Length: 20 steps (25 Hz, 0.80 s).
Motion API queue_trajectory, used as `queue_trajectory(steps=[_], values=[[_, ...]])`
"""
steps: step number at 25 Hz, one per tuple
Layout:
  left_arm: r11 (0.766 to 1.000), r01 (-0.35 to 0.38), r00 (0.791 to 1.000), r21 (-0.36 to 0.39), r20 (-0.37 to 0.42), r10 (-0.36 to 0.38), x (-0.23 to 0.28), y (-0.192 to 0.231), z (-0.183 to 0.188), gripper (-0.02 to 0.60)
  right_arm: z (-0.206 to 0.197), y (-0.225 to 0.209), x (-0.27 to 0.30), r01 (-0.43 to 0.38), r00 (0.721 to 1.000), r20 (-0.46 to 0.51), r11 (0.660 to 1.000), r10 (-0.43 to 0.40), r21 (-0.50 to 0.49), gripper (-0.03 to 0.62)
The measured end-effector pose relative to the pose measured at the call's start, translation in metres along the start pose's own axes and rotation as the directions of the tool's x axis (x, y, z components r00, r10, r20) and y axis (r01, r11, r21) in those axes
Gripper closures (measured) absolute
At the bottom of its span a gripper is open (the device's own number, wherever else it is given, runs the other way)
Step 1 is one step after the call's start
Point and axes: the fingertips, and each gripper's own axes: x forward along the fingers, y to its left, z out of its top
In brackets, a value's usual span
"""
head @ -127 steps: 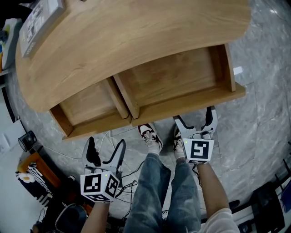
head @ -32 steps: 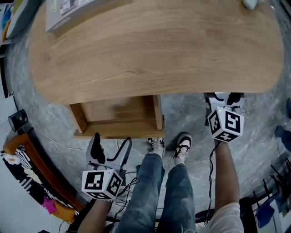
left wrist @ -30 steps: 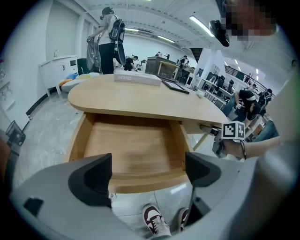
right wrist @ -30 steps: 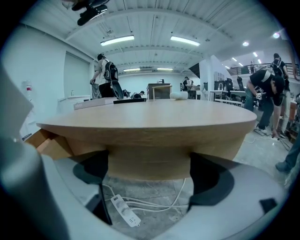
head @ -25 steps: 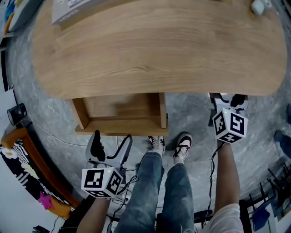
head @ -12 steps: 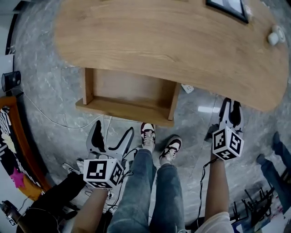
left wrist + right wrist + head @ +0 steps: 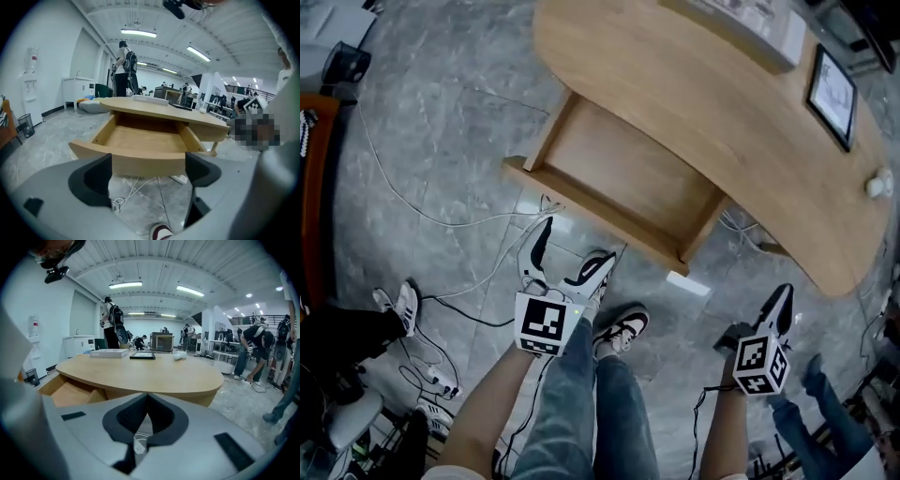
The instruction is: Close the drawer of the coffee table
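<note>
The wooden coffee table (image 7: 712, 103) has one drawer (image 7: 623, 178) pulled out and empty. My left gripper (image 7: 574, 246) is open just short of the drawer's front panel (image 7: 591, 211), not touching it. In the left gripper view the open drawer (image 7: 140, 138) lies straight ahead between the spread fingers (image 7: 91, 180). My right gripper (image 7: 780, 305) hangs off the table's near right end. Its jaws have just been closing and now meet with nothing between them. In the right gripper view the right gripper (image 7: 146, 400) points at the table top (image 7: 140, 373), and the drawer (image 7: 65, 392) shows at left.
White cables (image 7: 478, 220) trail over the marble floor under the drawer. My shoes (image 7: 619, 328) stand below it. A book (image 7: 750, 23), a picture frame (image 7: 832, 94) and a small white object (image 7: 876, 186) lie on the table. People stand behind the table (image 7: 255, 350).
The second drawer, open at first, is now shut. The view has swung toward the remaining open drawer. The left gripper has come up close to its front. The right gripper has shut and drawn back from the table.
</note>
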Motion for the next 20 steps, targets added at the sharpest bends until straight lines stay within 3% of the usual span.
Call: queue_trajectory(steps=[3, 7, 20], values=[[0.999, 0.013, 1.0, 0.053, 0.022, -0.014, 0.02, 0.004, -0.018, 0.092, -0.002, 0.007, -0.011, -0.022, 1.0, -0.016, 0.999, 0.022, -0.043, 0.592], [0.999, 0.011, 0.999, 0.052, 0.037, -0.013, 0.046, 0.014, -0.035, 0.094, -0.011, 0.021, -0.012, -0.061, 0.998, -0.04, 0.992, 0.057, -0.11, 0.592], [0.999, 0.035, 0.993, 0.022, 0.113, -0.037, 0.063, 0.019, -0.039, 0.098, -0.034, 0.031, 0.0, -0.045, 0.994, -0.099, 0.995, 0.037, -0.084, 0.592]])
